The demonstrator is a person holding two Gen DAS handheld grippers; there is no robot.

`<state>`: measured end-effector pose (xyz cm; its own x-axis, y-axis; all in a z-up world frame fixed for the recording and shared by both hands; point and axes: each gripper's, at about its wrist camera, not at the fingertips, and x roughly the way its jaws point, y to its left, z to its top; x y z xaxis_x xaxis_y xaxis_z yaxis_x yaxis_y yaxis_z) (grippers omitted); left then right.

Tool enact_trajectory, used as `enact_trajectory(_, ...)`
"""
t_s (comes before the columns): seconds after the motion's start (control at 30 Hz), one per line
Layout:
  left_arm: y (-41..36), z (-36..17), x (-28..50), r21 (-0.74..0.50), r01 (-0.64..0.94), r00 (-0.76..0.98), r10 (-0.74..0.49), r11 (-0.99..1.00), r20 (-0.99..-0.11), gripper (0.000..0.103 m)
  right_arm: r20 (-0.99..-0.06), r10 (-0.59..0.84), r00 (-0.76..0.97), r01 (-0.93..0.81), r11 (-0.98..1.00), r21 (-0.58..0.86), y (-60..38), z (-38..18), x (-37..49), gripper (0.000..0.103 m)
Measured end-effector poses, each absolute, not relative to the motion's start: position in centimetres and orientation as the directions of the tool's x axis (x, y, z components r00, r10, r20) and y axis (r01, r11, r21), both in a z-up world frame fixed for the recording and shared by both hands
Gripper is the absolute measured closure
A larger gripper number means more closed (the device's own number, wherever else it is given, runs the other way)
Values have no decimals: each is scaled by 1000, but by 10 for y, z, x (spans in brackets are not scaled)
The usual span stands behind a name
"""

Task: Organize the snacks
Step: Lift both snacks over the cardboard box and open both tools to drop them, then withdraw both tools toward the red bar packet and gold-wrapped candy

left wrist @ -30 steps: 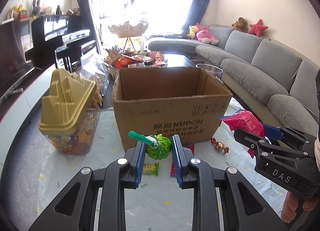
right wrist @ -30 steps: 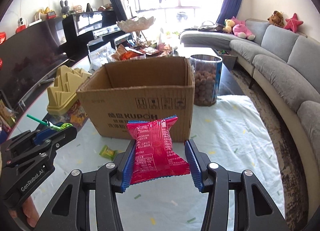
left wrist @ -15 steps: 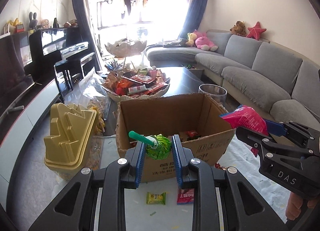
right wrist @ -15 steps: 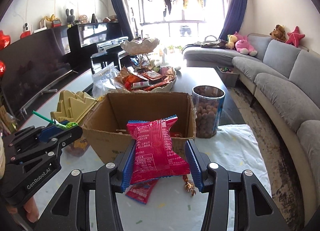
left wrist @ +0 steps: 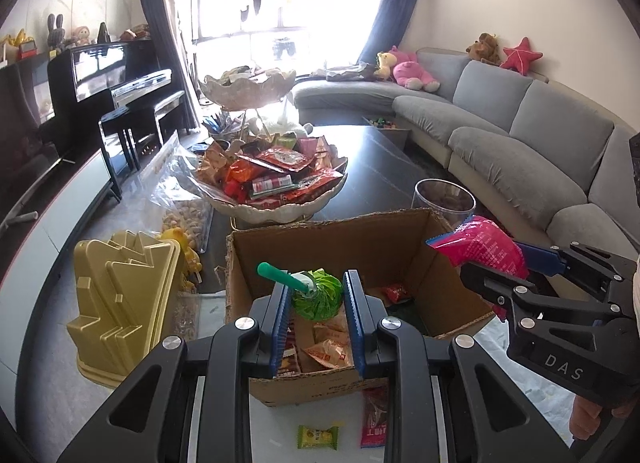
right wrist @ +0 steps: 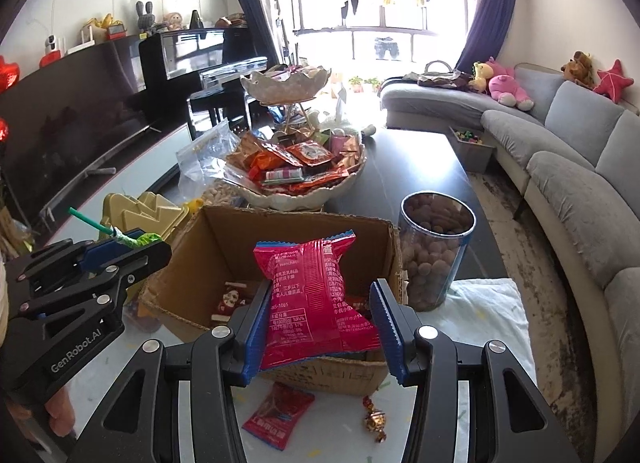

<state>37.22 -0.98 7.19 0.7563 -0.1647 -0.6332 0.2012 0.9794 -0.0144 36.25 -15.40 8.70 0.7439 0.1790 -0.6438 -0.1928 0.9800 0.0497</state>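
Above the open box (left wrist: 340, 239), the left gripper (left wrist: 317, 295) is clamped on a green lollipop (left wrist: 316, 297) and the right gripper (right wrist: 318, 313) on a pink packet (right wrist: 316, 295); released early, either could hit the near rim and land outside among the loose snacks (right wrist: 280, 409).

I can't see the floor of the cardboard box (right wrist: 192, 263) well, because the pink snack bag (right wrist: 316, 299) covers its middle. The near box wall hides behind my gripper fingers (left wrist: 280, 319). The print on the small red packet (right wrist: 280, 415) by the table's near edge is too tiny to read.
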Motion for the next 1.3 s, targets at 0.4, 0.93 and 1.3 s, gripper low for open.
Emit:
enact_trajectory(0.4, -2, 64, 387, 22, 126, 759, -82, 992, -645, 44, -687, 145, 712, -164, 986, 38, -157, 69, 393, 38)
enact_trajectory(0.93, -31, 71, 310, 62, 196, 805, -124, 979, -580, 33, -609, 140, 781, -190, 982, -19, -177, 70, 326, 38)
enact_trajectory(1.3, -60, 35, 290, 46, 251, 751, -164, 967, -639, 32, -628, 140, 766, -195, 981, -19, -204, 47, 299, 38)
